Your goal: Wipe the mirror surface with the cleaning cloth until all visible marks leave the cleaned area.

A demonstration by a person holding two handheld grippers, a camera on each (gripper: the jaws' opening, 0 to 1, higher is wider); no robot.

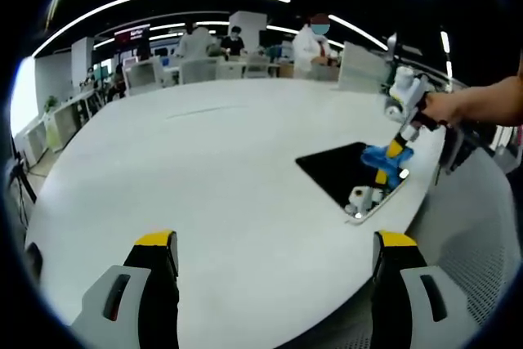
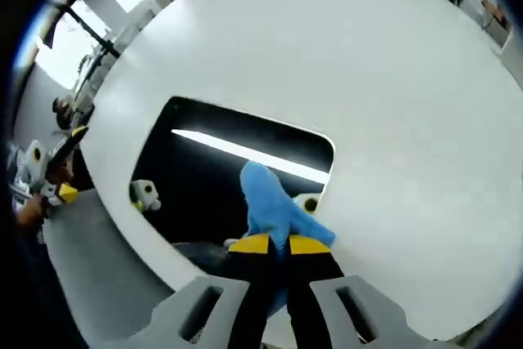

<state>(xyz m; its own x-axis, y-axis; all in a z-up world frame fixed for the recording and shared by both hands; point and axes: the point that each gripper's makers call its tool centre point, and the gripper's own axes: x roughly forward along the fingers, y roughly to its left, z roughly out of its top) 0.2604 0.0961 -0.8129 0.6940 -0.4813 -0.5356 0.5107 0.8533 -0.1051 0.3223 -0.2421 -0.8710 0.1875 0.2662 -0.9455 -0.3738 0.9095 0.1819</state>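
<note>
The mirror (image 1: 339, 167) lies flat near the right edge of the round white table (image 1: 212, 161); its dark glass (image 2: 204, 185) reflects a ceiling light strip. A blue cleaning cloth (image 2: 272, 206) rests on the glass near the mirror's rim, and my right gripper (image 2: 278, 244) is shut on it. In the left gripper view a hand holds that right gripper (image 1: 391, 159) tilted over the mirror, the blue cloth (image 1: 380, 157) at its tip. My left gripper (image 1: 275, 243) hovers over the table's near edge, left of the mirror, jaws wide apart and holding nothing.
Several people (image 1: 312, 42) stand among desks and chairs (image 1: 200, 69) beyond the table's far side. The table edge (image 2: 106, 202) runs close along the mirror's side. Grey floor (image 1: 482, 234) lies past that edge.
</note>
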